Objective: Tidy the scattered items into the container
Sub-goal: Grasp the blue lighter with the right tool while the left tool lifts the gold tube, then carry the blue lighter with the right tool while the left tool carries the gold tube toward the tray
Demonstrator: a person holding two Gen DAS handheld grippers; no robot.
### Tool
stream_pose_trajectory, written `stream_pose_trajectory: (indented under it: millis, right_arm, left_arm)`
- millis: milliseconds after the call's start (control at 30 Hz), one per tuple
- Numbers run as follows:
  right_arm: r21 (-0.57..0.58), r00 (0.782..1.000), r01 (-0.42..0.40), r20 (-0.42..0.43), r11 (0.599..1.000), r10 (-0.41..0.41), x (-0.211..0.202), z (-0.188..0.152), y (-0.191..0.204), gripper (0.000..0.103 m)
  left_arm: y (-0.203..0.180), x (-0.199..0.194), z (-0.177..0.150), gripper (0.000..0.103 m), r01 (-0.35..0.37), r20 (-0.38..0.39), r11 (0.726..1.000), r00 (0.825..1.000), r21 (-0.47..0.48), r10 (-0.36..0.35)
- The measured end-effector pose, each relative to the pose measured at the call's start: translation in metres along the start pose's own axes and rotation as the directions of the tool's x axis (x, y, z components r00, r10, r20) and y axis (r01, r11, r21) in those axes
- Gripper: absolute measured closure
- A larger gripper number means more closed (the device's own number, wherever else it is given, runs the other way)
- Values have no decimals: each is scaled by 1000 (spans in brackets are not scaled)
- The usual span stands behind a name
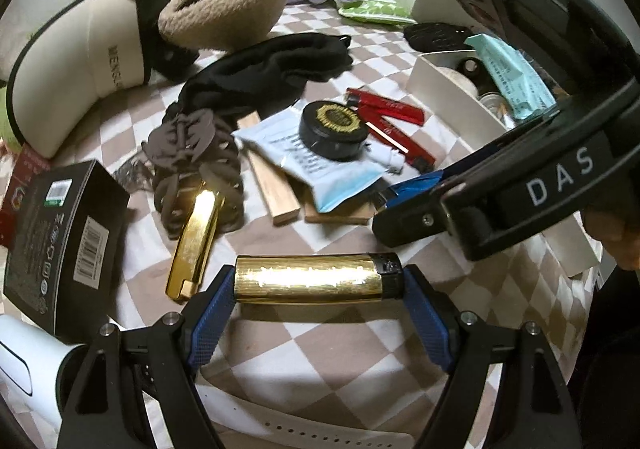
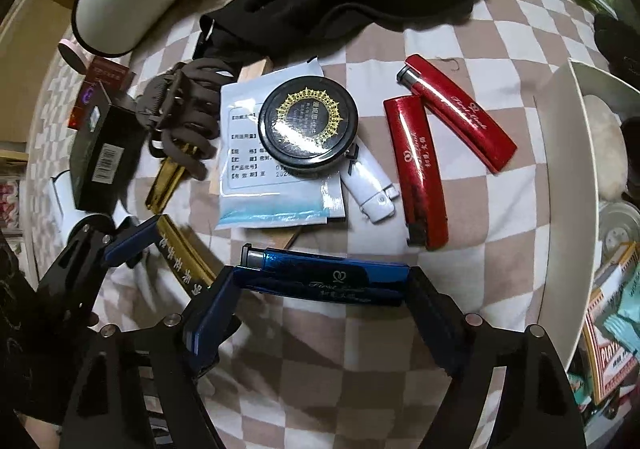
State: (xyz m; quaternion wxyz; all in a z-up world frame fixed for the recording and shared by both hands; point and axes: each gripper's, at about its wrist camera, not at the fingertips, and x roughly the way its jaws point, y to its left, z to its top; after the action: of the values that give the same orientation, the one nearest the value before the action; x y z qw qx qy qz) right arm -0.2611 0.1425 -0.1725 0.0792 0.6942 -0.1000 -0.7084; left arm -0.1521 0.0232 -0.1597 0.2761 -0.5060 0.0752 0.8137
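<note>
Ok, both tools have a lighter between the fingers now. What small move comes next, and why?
Probably carry the right tool and its blue lighter over to the white container. The lighter spans the fingers end to end, the container's wall stands just to its right, and the left tool holds the gold lighter likewise.

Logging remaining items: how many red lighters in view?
2, both on the checkered cloth: one red lighter nearer the white container, the other just left of it. More may hide under clutter.
</note>
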Motion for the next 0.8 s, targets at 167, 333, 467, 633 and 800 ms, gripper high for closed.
stream_pose_trajectory:
  millis: [167, 333, 467, 633, 800]
  right_arm:
    - [14, 999, -17, 29, 1000, 17, -14, 1, 0, 20]
    - [16, 996, -41, 84, 999, 40, -31, -21, 11, 20]
    - [-12, 991, -30, 132, 999, 31, -74, -72, -28, 20]
    - [-60, 980, 1, 197, 998, 11, -95, -80, -28, 20]
    - [-108, 964, 27, 265, 994, 2, -115, -88, -23, 20]
  left_arm:
    - [-8, -11, 4, 21, -12, 11, 1000, 1000, 19, 12]
    - [-9, -27, 11, 21, -26, 42, 1000, 999, 3, 26]
    - [-9, -48, 19, 21, -59, 80, 998, 995, -9, 59]
    - [-5, -79, 30, 21, -72, 142, 996, 987, -58, 79]
    - [-6, -102, 40, 21, -76, 171, 989, 980, -128, 97]
